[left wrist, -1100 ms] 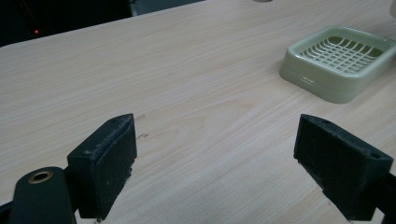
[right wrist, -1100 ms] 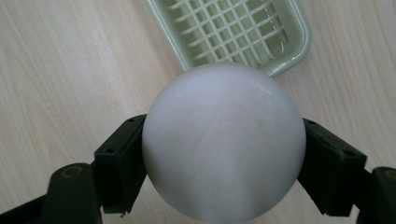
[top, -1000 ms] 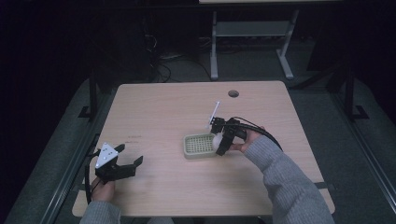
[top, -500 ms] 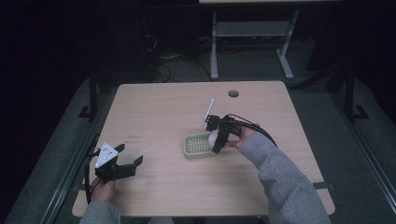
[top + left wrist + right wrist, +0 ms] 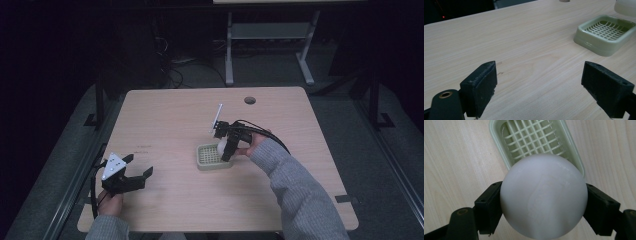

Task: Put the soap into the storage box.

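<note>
A: Item one, right tool [image 5: 224, 148]?
B: Seen in the high view just past table centre, toward 3 o'clock. A white ball [image 5: 543, 196] is pinched between its two black pads, one pad at 9 o'clock and one at 3 o'clock of the ball in the right gripper view. A grey plate is carried on top of the tool, tilted.

A: Item two, the ball's position?
B: Held off the table, above the near end of a pale green slatted tray [image 5: 529, 138]. In the right gripper view the tray's grid is seen at 12 o'clock of the ball. Contact between ball and tray cannot be told.

A: Item three, the tray?
B: Set flat on the wooden table [image 5: 165, 115], near its middle. Its grid is seen bare in the left gripper view [image 5: 604, 32], at 2 o'clock.

A: Item four, left tool [image 5: 135, 172]?
B: Recorded at 8 o'clock of the table, well apart from the tray. Its jaws are spread wide, with nothing between them but bare wood.

A: Item five?
B: A round cable hole [image 5: 250, 100], at 12 o'clock, near the far edge.
</note>
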A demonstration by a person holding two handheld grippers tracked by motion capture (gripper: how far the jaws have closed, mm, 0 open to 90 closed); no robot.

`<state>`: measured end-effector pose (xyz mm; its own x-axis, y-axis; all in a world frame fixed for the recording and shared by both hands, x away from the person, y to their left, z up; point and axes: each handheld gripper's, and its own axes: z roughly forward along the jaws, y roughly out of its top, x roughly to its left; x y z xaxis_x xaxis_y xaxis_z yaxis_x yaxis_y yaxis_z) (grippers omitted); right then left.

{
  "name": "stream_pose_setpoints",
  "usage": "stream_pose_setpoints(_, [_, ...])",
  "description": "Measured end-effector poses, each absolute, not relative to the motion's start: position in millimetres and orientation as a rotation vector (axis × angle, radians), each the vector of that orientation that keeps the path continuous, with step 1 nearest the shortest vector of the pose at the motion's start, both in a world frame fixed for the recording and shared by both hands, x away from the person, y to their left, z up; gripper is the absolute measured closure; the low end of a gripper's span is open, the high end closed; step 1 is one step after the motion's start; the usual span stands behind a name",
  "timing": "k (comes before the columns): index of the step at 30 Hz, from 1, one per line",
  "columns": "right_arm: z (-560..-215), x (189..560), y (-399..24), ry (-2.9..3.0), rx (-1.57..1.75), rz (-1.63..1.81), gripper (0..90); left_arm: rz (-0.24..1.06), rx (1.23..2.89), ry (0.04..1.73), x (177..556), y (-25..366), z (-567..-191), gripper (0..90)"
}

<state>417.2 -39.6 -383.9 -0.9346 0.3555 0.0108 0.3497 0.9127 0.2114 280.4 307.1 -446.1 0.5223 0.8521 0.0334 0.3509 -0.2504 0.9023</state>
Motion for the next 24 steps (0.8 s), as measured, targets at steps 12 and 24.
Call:
stream_pose_setpoints(12, [-393.9,424.5,-29.1,3.066,0.555,0.313,23.5,0.673,1.829,0.997,280.4,307.8,-446.2,12.8])
stream_pose_setpoints(24, [-400.4,429.5,-20.6,3.075,0.545,0.315,23.5,0.675,1.834,0.995,280.3,308.9,-445.9,12.8])
